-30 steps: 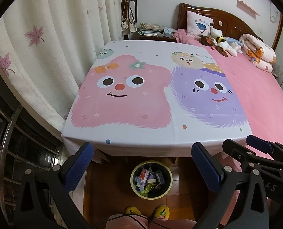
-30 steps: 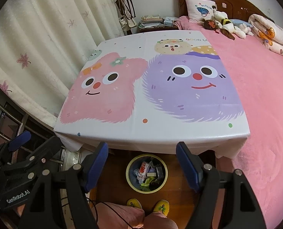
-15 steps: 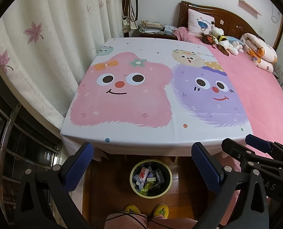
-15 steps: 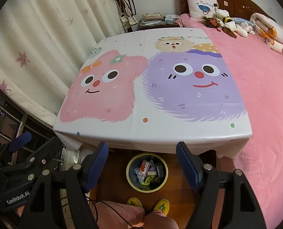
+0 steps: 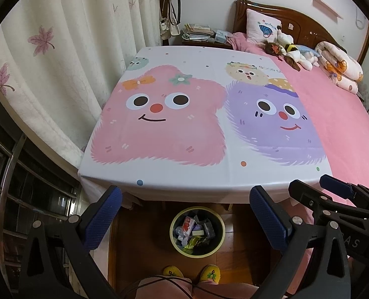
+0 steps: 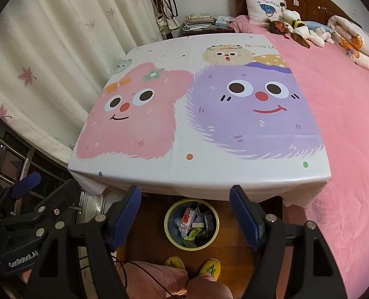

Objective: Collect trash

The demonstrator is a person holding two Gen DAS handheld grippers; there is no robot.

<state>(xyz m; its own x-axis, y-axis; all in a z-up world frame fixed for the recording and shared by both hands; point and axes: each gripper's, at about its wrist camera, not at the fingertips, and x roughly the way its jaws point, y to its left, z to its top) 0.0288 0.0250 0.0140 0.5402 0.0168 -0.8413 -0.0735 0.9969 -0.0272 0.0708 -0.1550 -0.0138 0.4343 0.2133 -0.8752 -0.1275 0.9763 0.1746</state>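
A round bin with a yellow-green rim (image 5: 220,238) (image 6: 216,226) stands on the wooden floor just below the table's near edge, filled with wrappers and other trash (image 5: 195,231) (image 6: 194,224). My left gripper (image 5: 184,209) hangs high above it, open, nothing between its blue pads. My right gripper (image 6: 185,205) is likewise open and empty above the bin. Each gripper shows at the edge of the other's view. The cartoon tablecloth (image 5: 182,124) (image 6: 199,114) carries no loose items that I can see.
A person's yellow slippers (image 5: 192,272) and pink-clad legs stand right by the bin. A pink bed (image 5: 338,114) with plush toys and a rolled quilt lies right of the table. Curtains (image 5: 60,62) and a metal rail are on the left, a cluttered nightstand behind.
Both cameras have drifted slightly, with the table and bin shifting a little in view. Both grippers stay open and empty.
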